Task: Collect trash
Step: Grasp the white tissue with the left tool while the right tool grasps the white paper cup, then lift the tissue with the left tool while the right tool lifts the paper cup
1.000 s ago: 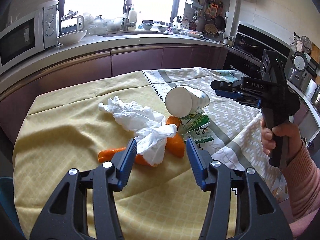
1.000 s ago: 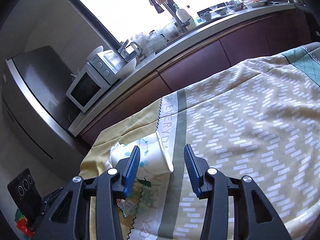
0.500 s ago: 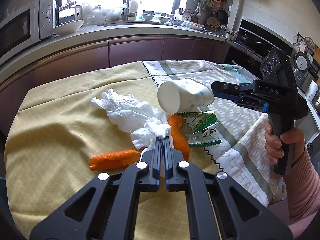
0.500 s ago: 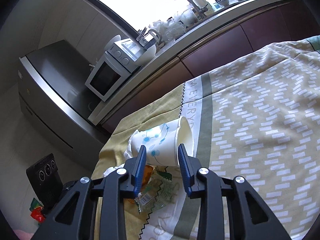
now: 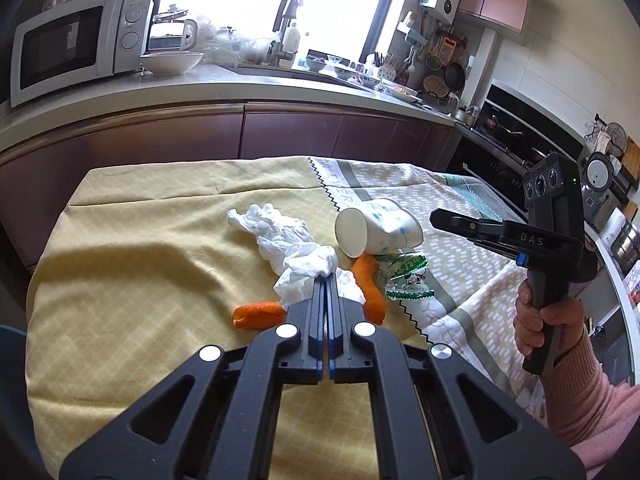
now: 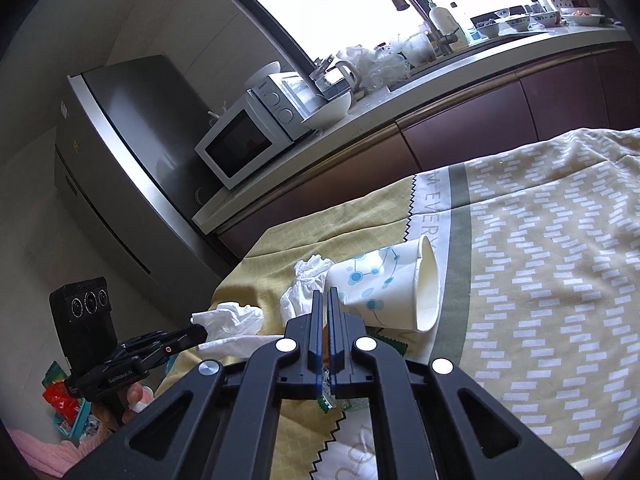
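Note:
On the cloth-covered table (image 5: 120, 280) lies a pile of trash. My left gripper (image 5: 325, 280) is shut on a crumpled white tissue (image 5: 308, 268), also seen in the right wrist view (image 6: 230, 318). A white paper cup with blue dots (image 5: 376, 230) lies on its side; it also shows in the right wrist view (image 6: 392, 280). My right gripper (image 6: 325, 298) is shut, its tips against the cup's lower side; whether it pinches the cup wall I cannot tell. Orange peel pieces (image 5: 260, 314) and a green snack wrapper (image 5: 404, 276) lie under them.
More crumpled tissue (image 5: 268, 222) stretches to the back left. A kitchen counter (image 5: 200, 92) with a microwave (image 5: 76, 44) runs behind the table, a fridge (image 6: 132, 152) stands to the left. A bin with coloured trash (image 6: 64, 404) is on the floor.
Both grippers went from open to shut: the left closed on the tissue and lifted it slightly, the right closed at the cup's side. The cup shifted a little.

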Demonstrator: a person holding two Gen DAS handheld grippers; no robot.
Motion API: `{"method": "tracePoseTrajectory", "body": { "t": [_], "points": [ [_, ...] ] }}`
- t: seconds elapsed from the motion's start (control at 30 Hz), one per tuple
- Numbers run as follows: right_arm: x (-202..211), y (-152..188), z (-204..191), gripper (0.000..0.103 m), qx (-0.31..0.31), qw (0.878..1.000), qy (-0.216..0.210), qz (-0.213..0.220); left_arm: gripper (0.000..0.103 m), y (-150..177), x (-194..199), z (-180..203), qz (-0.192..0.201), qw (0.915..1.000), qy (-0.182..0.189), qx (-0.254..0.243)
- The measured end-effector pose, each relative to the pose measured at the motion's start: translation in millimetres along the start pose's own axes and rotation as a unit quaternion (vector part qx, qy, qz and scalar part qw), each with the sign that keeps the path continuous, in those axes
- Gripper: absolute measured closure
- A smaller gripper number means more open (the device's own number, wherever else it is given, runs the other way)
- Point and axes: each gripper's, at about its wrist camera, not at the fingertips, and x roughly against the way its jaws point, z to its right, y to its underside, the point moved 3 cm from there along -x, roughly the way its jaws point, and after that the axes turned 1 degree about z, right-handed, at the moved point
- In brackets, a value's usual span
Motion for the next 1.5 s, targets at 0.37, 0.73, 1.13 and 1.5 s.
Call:
{"method": "tracePoseTrajectory", "body": {
  "t": [0.37,0.73,1.13,1.5],
  "points": [
    [-9,-2,36,0.067,-0.057,0.998,0.034,-0.007,0.102,9,60,-24,0.039,0.9989,0.003,0.025],
    [-21,6,20,0.102,-0.033,0.999,0.004,-0.021,0.102,32,108,-49,0.055,0.9972,-0.012,0.049],
    [-5,0,-11,0.100,-0.002,1.000,0.014,0.009,0.102,44,135,-72,0.068,0.9951,-0.039,0.061],
    [-35,11,32,0.078,-0.100,0.995,-0.001,-0.023,0.102,54,137,-82,0.062,0.9939,-0.048,0.078]
  ]
}}
